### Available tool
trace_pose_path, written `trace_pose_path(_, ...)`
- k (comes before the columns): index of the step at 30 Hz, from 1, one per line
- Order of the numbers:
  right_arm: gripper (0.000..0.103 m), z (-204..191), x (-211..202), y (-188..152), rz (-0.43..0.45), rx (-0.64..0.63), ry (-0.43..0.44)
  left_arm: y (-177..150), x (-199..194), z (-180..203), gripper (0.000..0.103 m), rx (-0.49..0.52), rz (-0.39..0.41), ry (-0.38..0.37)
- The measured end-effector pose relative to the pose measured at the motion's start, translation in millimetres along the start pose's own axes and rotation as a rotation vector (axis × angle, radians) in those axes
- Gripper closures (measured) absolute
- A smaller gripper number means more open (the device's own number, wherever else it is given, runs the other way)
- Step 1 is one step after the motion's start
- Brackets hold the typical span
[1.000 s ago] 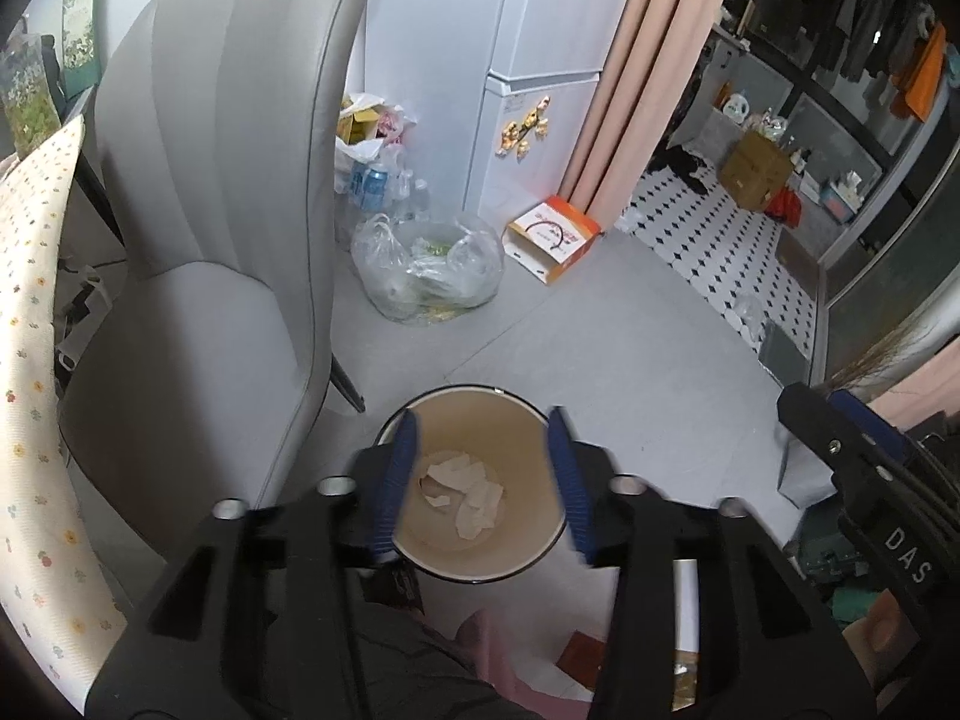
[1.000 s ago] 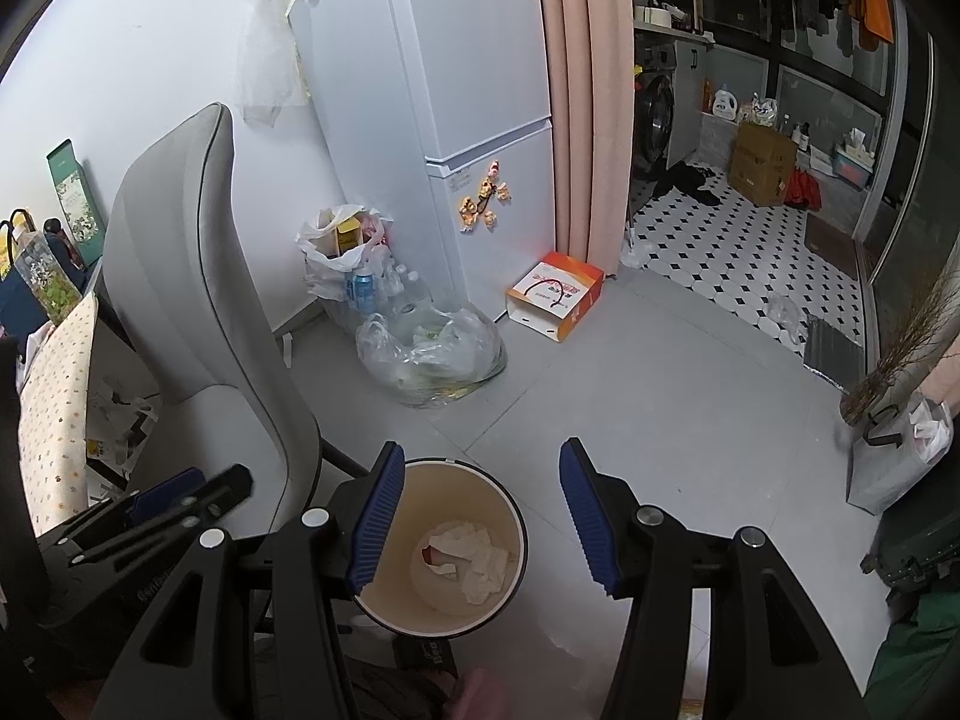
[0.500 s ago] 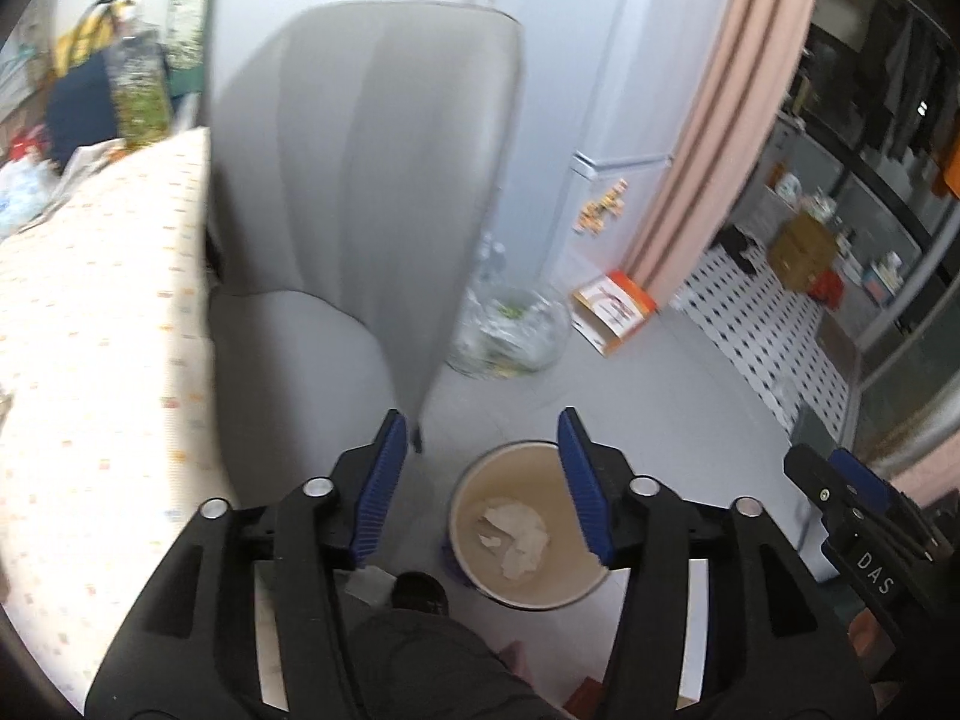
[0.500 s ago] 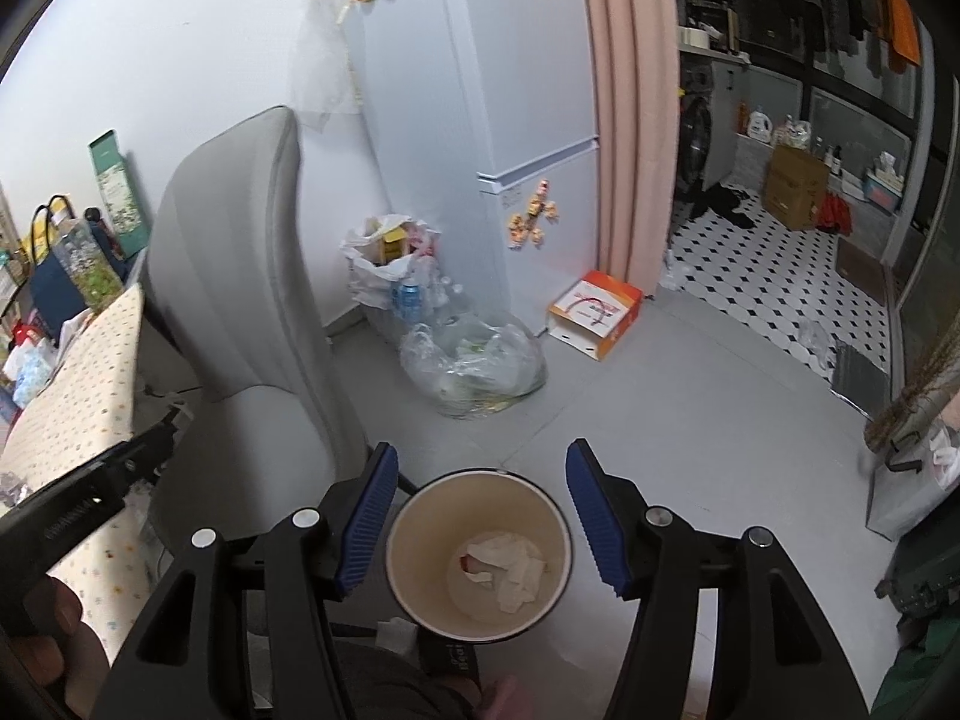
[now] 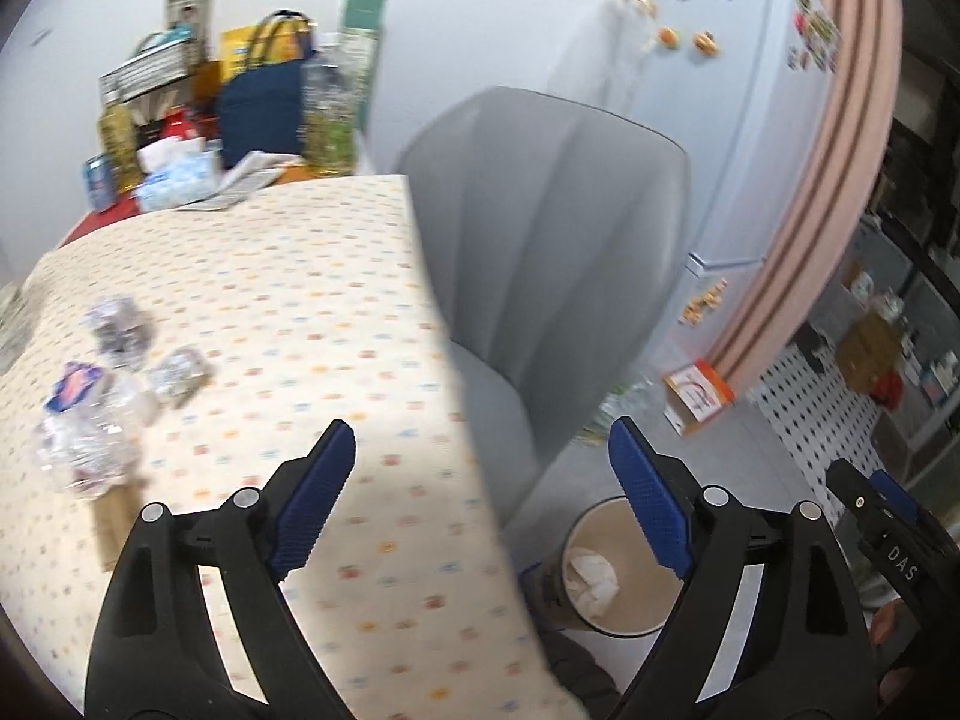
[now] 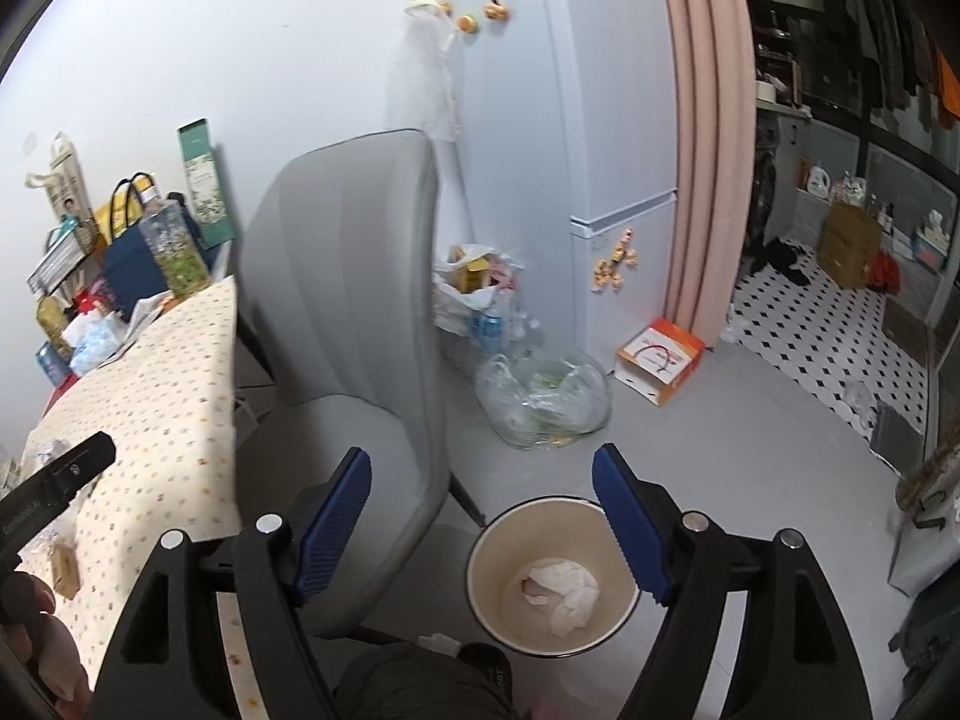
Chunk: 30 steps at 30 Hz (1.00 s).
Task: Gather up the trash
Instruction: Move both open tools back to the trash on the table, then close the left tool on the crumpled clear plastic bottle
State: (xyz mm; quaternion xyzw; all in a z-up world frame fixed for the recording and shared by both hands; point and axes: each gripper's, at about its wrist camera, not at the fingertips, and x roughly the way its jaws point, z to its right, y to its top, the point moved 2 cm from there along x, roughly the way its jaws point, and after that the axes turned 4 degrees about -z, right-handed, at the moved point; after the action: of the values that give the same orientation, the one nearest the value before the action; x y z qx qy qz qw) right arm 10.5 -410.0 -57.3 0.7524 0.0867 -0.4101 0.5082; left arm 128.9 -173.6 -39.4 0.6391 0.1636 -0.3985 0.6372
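A round beige bin stands on the floor by the chair, with crumpled white paper inside; it also shows in the left wrist view. Crumpled clear plastic wrappers lie on the dotted tablecloth at the left. My left gripper is open and empty, over the table's right edge. My right gripper is open and empty above the floor, with the bin just below its right finger.
A grey chair stands between table and bin. Bags and bottles crowd the table's far end. A white fridge, a clear bag of rubbish and an orange box are beyond the chair.
My left gripper has swung left and up from over the bin to over the table's edge. My right gripper has drifted left; the bin now sits to its right.
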Motion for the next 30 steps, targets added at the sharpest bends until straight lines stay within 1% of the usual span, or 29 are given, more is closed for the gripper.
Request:
trace_pose_path(2,0.028,-10,-5,-3,-0.001,-0.014,0.018,-3,-12,-16,0.017,-0.024,0.017,0.018)
trace_pose_path(4,0.026,-27,-12,-5,0.011,-0.043,0.036,-5,-21,-30,0.012,-0.036,0.034,0.037)
trace_pose_path(7,0.022,-48,-19,-6,0.019,-0.08,0.064,-12,-36,-52,0.011,-0.069,0.054,0.067)
trace_pose_path(9,0.015,-65,-27,-7,0.028,-0.113,0.088,-15,-44,-67,0.011,-0.099,0.06,0.081)
trace_pose_path(11,0.009,-81,-33,-8,0.044,-0.134,0.108,-19,-53,-83,0.008,-0.129,0.073,0.103)
trace_pose_path(12,0.008,-86,-35,-9,0.049,-0.142,0.116,-21,-59,-89,0.007,-0.143,0.083,0.114)
trace_pose_path(20,0.008,-143,-51,-19,0.047,-0.225,0.196,-33,-88,-145,0.007,-0.233,0.129,0.175)
trace_pose_path(22,0.008,-154,-54,-23,0.048,-0.244,0.208,-38,-95,-161,0.007,-0.261,0.135,0.191)
trace_pose_path(30,0.008,-198,-58,-37,0.032,-0.31,0.249,-49,-108,-208,0.007,-0.334,0.153,0.227)
